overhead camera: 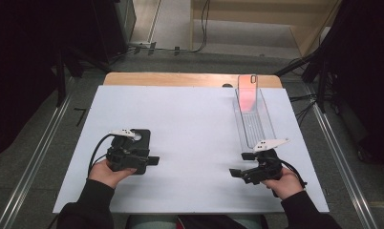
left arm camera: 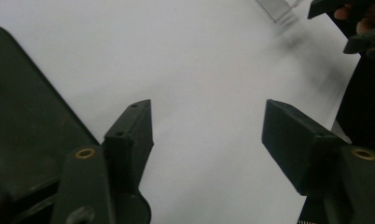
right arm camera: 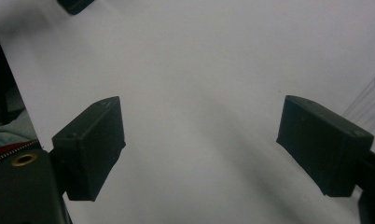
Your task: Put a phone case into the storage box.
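white sheeting covers the table (overhead camera: 195,143) where a person seated at the near edge holds a two-jaw gripper in each hand, both low over the surface and both empty. at the left, the left gripper (overhead camera: 152,161) hovers just beside a flat black plate (overhead camera: 143,136) that lies on the sheet by the person's left hand (overhead camera: 109,172); in the left gripper view the same plate (left arm camera: 22,116) shows as a dark slab at the left edge, outside the jaws, which stand wide apart with only bare white sheet between them. across the middle of the table nothing lies. at the right, the right gripper (overhead camera: 237,172) is held in the right hand (overhead camera: 283,183) with its jaws also spread wide and pointing toward the centre, nothing between them. just beyond it, a long clear plastic tray (overhead camera: 251,114) runs away from the person toward the far edge, its far end tinted pink; its near end sits close behind the right gripper, not between the jaws, and a corner of it (right arm camera: 370,105) edges into the right gripper view. judged from this, the work appears barely begun: neither plate nor tray is grasped, and every pick and placement is left to do.
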{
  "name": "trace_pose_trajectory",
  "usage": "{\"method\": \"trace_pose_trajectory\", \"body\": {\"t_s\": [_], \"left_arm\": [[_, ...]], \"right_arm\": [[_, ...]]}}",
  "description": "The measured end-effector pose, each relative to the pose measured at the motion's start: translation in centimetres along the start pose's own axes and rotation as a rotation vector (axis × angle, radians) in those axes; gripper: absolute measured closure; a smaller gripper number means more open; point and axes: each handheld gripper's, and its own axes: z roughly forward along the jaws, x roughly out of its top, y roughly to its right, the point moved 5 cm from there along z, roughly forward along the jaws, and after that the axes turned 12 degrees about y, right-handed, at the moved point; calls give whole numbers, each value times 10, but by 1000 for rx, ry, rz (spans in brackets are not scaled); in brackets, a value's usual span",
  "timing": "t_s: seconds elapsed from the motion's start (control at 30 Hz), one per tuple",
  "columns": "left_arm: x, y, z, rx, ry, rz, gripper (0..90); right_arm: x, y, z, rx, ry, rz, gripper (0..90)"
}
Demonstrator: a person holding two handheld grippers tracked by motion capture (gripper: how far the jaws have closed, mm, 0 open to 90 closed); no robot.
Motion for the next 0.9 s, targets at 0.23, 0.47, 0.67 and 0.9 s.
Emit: {"method": "trace_pose_trajectory", "body": {"t_s": [0.23,0.47,0.67,0.9], "left_arm": [[0,6,5,22,-34,-47,752],[-13,-4,19,57,-144,-10,900],[-28,-20,25,96,-211,-60,900],[-30,-29,22,121,-220,-75,899]], "right_arm": [[0,0,0,2,0,1,131],[-1,-3,-1,10,-7,-11,131],[-4,-2,-7,7,1,-4,131],[-5,-3,-7,12,-5,-9,131]]}}
